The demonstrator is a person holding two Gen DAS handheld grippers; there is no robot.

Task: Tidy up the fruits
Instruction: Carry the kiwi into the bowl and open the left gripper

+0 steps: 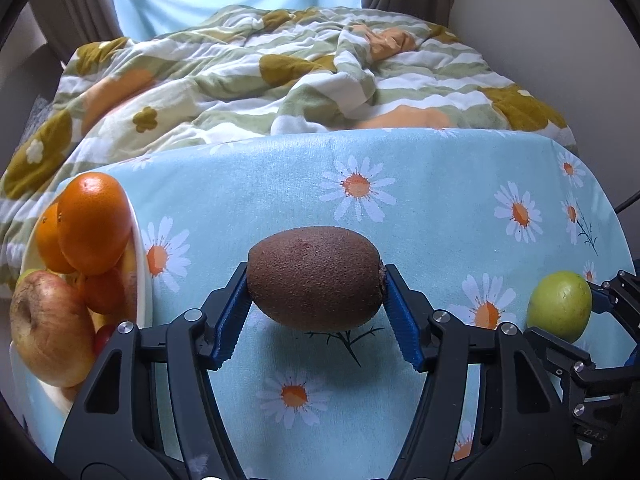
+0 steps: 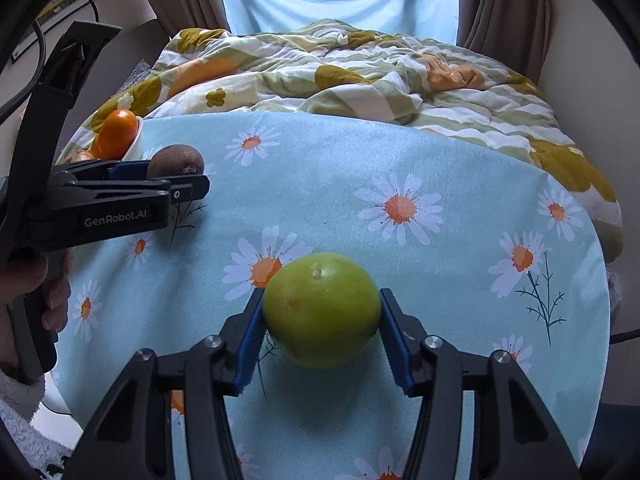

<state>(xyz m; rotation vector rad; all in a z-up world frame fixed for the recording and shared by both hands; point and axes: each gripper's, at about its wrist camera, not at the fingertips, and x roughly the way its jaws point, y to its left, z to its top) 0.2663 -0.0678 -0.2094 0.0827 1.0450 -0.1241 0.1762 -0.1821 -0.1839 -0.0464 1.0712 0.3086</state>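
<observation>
While the left claw (image 1: 316, 304) clamps a kiwi (image 1: 315, 278) lifted above the daisy-cloth desk (image 1: 420, 200), beside a white bowl (image 1: 142, 264) of oranges, the right claw (image 2: 322, 330) grips a green apple (image 2: 322, 310) on the desk.

Fuzzy matt kiwi (image 1: 316, 278), smooth green fruit (image 2: 322, 310), glossy orange (image 1: 94, 222), woven daisy-print tablecloth (image 1: 440, 216).

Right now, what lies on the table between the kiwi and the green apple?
Only bare daisy-print tablecloth separates the kiwi from the green apple; the right wrist view shows it.
</observation>
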